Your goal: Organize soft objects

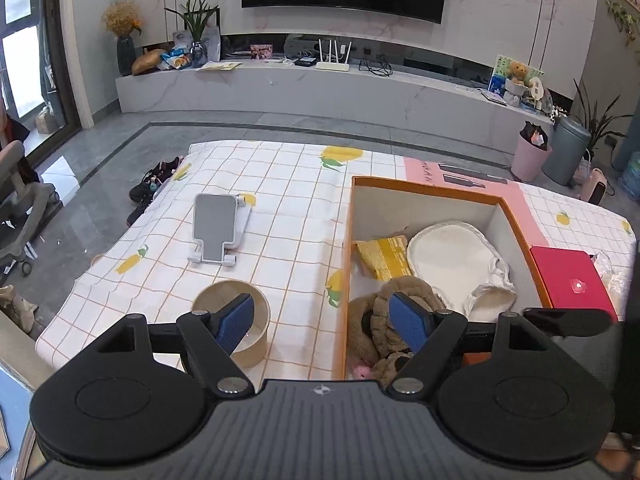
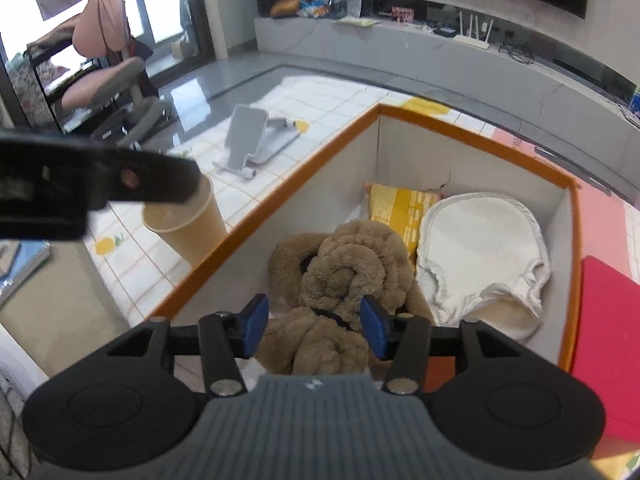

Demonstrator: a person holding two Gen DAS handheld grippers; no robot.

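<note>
An orange-rimmed cardboard box (image 1: 428, 190) stands on the checked tablecloth. Inside it lie a brown plush bundle (image 2: 344, 272), a white padded cloth (image 2: 480, 248) and a yellow packet (image 2: 400, 208). My right gripper (image 2: 316, 328) hangs over the near end of the box (image 2: 280, 204). Its blue pads (image 2: 256, 324) stand apart on either side of the brown plush and do not press on it. My left gripper (image 1: 324, 326) is open wide above the box's left wall. One pad is over a paper cup (image 1: 236, 324) and the other over the brown plush (image 1: 384, 320). It holds nothing.
A grey phone stand (image 1: 218, 228) sits on the cloth left of the box, with the paper cup (image 2: 188, 224) nearer to me. A red case (image 1: 572, 280) lies right of the box. The table ends at the left, with shoes and a chair on the floor.
</note>
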